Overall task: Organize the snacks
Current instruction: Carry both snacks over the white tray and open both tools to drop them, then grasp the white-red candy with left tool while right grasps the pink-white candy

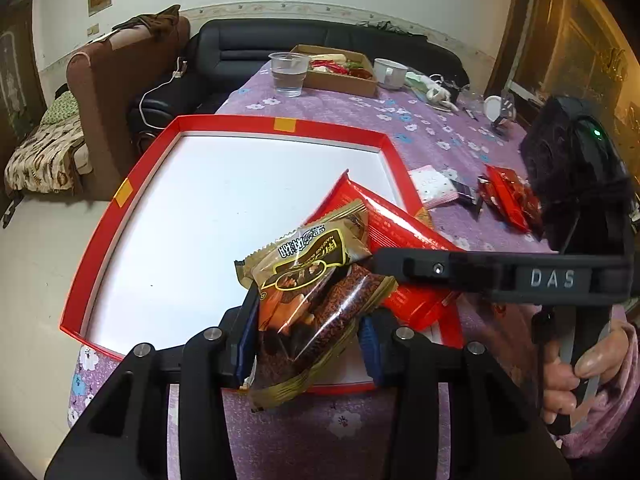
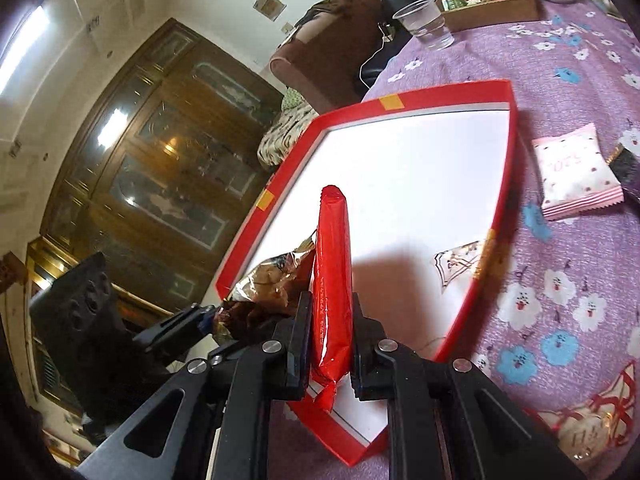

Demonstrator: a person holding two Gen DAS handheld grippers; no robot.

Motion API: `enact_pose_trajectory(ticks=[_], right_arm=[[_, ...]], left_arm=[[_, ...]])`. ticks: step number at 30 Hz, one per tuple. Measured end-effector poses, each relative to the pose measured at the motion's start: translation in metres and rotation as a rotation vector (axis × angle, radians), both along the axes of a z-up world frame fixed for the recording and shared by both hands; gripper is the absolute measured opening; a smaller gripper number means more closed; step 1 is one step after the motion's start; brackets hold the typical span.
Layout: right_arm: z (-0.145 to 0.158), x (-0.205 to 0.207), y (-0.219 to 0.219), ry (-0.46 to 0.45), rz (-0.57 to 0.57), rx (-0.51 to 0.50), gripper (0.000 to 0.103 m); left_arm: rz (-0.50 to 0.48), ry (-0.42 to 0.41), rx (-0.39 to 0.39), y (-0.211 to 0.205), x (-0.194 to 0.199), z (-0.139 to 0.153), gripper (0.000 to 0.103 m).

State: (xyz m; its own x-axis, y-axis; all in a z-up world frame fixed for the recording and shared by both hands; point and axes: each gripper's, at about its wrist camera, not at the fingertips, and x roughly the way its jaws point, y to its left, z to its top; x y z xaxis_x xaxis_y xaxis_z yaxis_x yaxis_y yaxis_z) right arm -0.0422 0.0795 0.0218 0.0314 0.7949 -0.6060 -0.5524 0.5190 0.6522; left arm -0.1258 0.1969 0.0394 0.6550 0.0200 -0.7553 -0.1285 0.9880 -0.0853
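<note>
Nearest the left wrist camera, the left gripper (image 1: 308, 344) is seen with its fingers (image 1: 246, 340) closed on a brown-and-gold snack packet (image 1: 316, 300), which is held above the near edge of a red-rimmed tray (image 1: 128, 196) with a white floor. Beside it, the right gripper (image 2: 331, 340) is shown with its fingers (image 2: 302, 336) pressed tight on a long red snack packet (image 2: 332, 272), which is held edge-up over the same tray. The tray rests on a worktop covered by a purple flowered cloth (image 1: 360, 120). A pink-and-white packet (image 2: 576, 172) and further red packets (image 1: 510, 200) lie on the cloth just beyond the tray's right side. At the far end, a clear plastic cup (image 1: 288, 74), a cardboard box of snacks (image 1: 340, 70) and a white mug (image 1: 390, 72) are visible.
</note>
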Motion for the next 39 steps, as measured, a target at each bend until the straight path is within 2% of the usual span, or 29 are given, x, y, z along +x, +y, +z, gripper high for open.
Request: enact_pose_trajectory(ticks=[6, 8, 10, 13, 15, 16, 18, 21, 24, 28, 33, 39], right_arm=[[0.0, 0.001, -0.003, -0.054, -0.019, -0.025, 0.021], [0.002, 0.001, -0.008, -0.07, -0.031, -0.013, 0.033], [0.007, 0.002, -0.017, -0.087, -0.054, 0.01, 0.04], [0.017, 0.002, -0.038, -0.125, -0.1, 0.053, 0.044], [0.021, 0.004, -0.051, -0.143, -0.129, 0.068, 0.049], [0.022, 0.006, -0.058, -0.149, -0.145, 0.071, 0.05], [0.025, 0.01, -0.074, -0.153, -0.179, 0.076, 0.051], [0.028, 0.016, -0.106, -0.147, -0.243, 0.092, 0.052], [0.036, 0.024, -0.141, -0.156, -0.317, 0.114, 0.054], [0.042, 0.03, -0.192, -0.167, -0.418, 0.124, 0.059], [0.045, 0.034, -0.253, -0.16, -0.539, 0.142, 0.06], [0.045, 0.036, -0.31, -0.162, -0.666, 0.131, 0.066]], left_arm=[[0.109, 0.021, 0.026, 0.02, 0.006, -0.008, 0.044], [0.168, 0.017, 0.069, 0.025, 0.005, -0.009, 0.044], [0.228, 0.013, 0.131, 0.029, 0.003, -0.008, 0.045], [0.293, -0.017, 0.196, 0.029, -0.005, -0.002, 0.049], [0.29, -0.049, 0.226, 0.021, -0.009, 0.005, 0.051], [0.28, -0.068, 0.236, 0.017, -0.011, 0.009, 0.053], [0.236, -0.115, 0.249, 0.0, -0.015, 0.018, 0.066], [0.114, -0.176, 0.242, -0.03, -0.017, 0.03, 0.075], [-0.028, -0.191, 0.218, -0.062, -0.016, 0.034, 0.075], [-0.153, -0.17, 0.208, -0.098, -0.011, 0.03, 0.075], [-0.251, -0.13, 0.224, -0.133, -0.006, 0.023, 0.075], [-0.309, -0.069, 0.233, -0.157, 0.003, 0.012, 0.075]])
